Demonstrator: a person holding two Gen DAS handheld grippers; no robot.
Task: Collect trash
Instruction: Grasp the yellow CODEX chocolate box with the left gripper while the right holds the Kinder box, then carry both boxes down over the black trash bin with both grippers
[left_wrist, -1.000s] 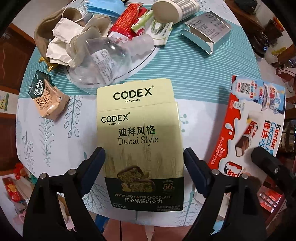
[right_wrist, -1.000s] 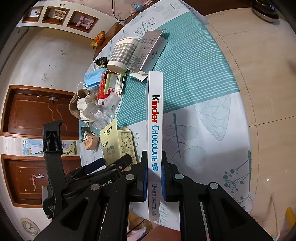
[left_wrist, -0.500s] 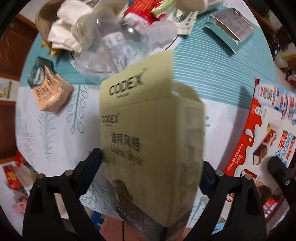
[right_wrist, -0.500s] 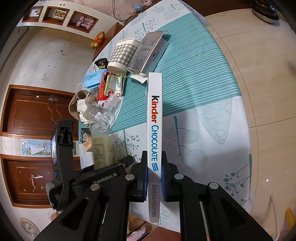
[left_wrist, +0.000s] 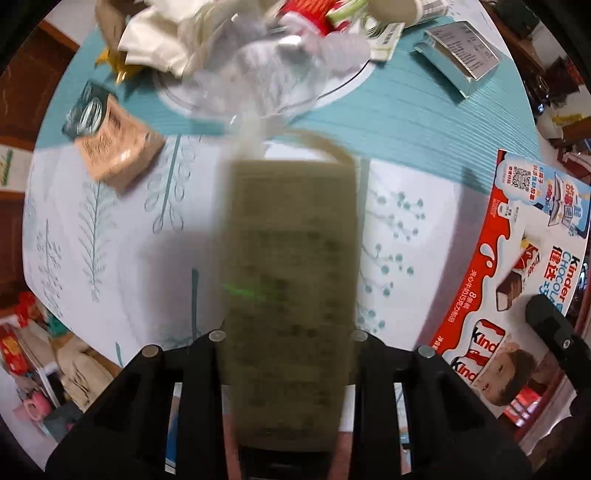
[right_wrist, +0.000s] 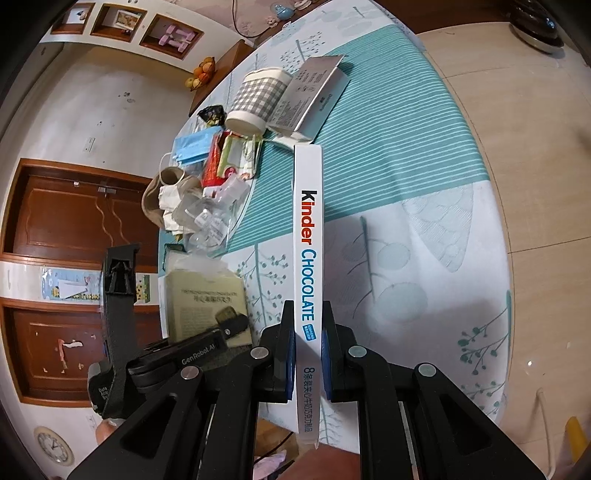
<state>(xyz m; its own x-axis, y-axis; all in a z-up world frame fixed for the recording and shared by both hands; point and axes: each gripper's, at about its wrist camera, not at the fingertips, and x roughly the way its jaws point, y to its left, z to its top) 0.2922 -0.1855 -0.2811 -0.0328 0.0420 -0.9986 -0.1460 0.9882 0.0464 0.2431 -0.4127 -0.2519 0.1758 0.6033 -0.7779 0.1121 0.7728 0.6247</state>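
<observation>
1. Since the earlier frames, the pale olive-green cardboard chocolate box (left_wrist: 291, 295) has turned from its flat printed front to a narrower, text-covered face, and the left gripper (left_wrist: 288, 354) has narrowed from wide open to pinching it at both sides; motion blur smears the box's print.
2. From the right wrist view, the same box (right_wrist: 205, 302) stands up off the table edge, its open top flap raised, with the left gripper (right_wrist: 221, 332) at its lower end.
3. Right gripper (right_wrist: 308, 354): its blue-padded fingers (right_wrist: 290, 354) are pressed onto the narrow white edge of the long, flat Kinder chocolate carton (right_wrist: 308, 258), which projects straight forward over the table.
4. From the left wrist view, that carton's broad red-and-white printed face (left_wrist: 517, 295) shows at the right.
5. Round table under a teal-striped, leaf-patterned cloth (right_wrist: 406, 155): it carries a beige foil snack pouch (left_wrist: 110, 147), a crumpled clear plastic bottle (right_wrist: 207, 218), a blue face mask (right_wrist: 192, 146), a grey-checked paper cup lying on its side (right_wrist: 258, 99) and a silver-grey open carton (right_wrist: 314, 92).
6. These loose pieces lie clustered at the far side, touching or overlapping.
</observation>
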